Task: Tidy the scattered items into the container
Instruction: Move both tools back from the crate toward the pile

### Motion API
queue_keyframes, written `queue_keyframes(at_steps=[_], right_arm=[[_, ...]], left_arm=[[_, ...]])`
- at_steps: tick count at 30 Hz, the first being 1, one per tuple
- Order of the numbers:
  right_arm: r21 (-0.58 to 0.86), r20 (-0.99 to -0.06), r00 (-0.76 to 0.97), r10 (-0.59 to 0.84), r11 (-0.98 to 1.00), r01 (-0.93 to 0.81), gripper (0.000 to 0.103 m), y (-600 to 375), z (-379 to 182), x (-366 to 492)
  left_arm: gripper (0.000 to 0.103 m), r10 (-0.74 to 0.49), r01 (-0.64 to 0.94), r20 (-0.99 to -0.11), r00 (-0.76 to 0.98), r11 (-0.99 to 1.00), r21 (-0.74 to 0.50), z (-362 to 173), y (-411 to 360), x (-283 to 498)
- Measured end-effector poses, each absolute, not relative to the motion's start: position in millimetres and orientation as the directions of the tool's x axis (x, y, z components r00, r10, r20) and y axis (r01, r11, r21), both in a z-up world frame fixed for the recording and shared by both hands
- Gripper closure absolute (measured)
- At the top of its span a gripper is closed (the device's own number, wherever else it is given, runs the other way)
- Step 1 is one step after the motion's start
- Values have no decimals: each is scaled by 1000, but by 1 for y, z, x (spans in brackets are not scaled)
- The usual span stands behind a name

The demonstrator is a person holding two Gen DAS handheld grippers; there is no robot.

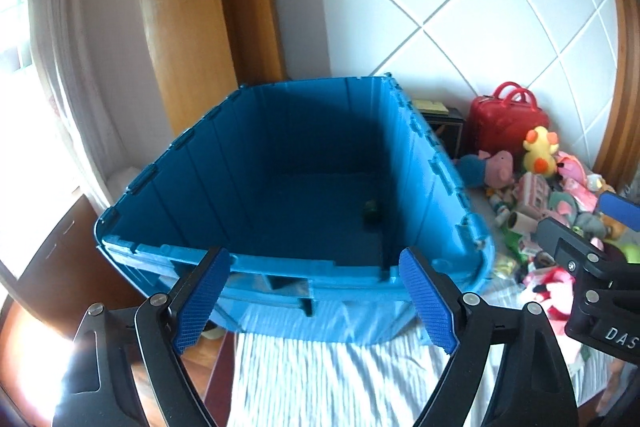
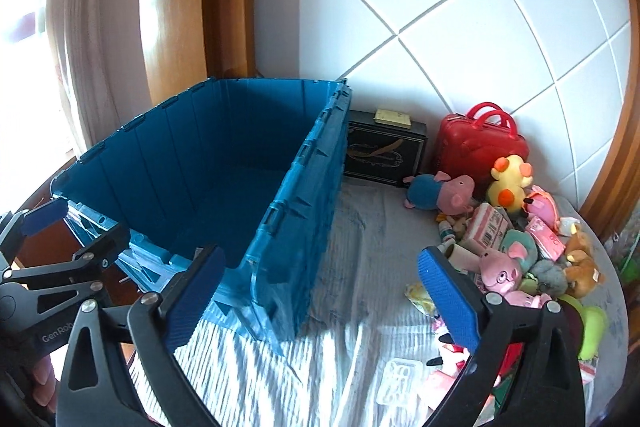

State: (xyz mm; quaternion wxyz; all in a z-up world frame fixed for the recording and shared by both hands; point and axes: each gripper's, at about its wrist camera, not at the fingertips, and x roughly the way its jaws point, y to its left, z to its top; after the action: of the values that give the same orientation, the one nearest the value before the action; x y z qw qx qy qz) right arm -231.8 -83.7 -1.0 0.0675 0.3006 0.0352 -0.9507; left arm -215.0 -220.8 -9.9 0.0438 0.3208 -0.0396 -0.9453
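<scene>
Toys, a scattered heap of plush and small plastic ones [image 2: 516, 247], lie right of the big blue plastic crate [image 1: 304, 163]; one small dark item [image 1: 370, 213] sits inside. Both my left tongs [image 1: 316, 301] and right tongs [image 2: 320, 301] gape, holding nothing. I judge picking from the heap comes next.

Ribbed matt plastic crate [image 1: 304, 155], wrinkled cloth cover [image 2: 360, 267], glossy wooden frame [image 2: 172, 7]

Striped cloth, tiled wall, wood frame, curtain

A pale striped cloth [image 2: 352, 359] covers the near surface; white diagonal tiles [image 2: 460, 7] form the far wall, with a curved wooden frame [image 2: 176, 7] and a sheer curtain [image 2: 80, 27] far left.
</scene>
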Motion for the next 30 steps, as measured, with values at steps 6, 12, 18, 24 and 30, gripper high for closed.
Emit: queue_keyframes(at_steps=[6, 12, 18, 24, 30], right_arm=[[6, -566, -824, -29, -999, 31, 0, 6, 2, -203], [11, -597, -801, 49, -997, -70, 0, 118, -16, -177], [11, -676, -734, 72, -994, -107, 0, 229, -61, -160], [37, -768, -639, 44, -993, -112, 0, 293, -118, -154], [81, -806, -591, 7, -989, -123, 0, 312, -148, -148]], left_arm=[[10, -32, -31, -612, -790, -995, 92, -17, -134, -201], [8, 34, -110, -630, -776, -991, 82, -30, -45, -188], [8, 19, -109, -728, -685, -991, 77, -86, 47, -174], [8, -19, -70, -824, -566, -995, 72, -144, 95, -166], [8, -53, -53, -863, -503, -994, 92, -176, 116, -173]])
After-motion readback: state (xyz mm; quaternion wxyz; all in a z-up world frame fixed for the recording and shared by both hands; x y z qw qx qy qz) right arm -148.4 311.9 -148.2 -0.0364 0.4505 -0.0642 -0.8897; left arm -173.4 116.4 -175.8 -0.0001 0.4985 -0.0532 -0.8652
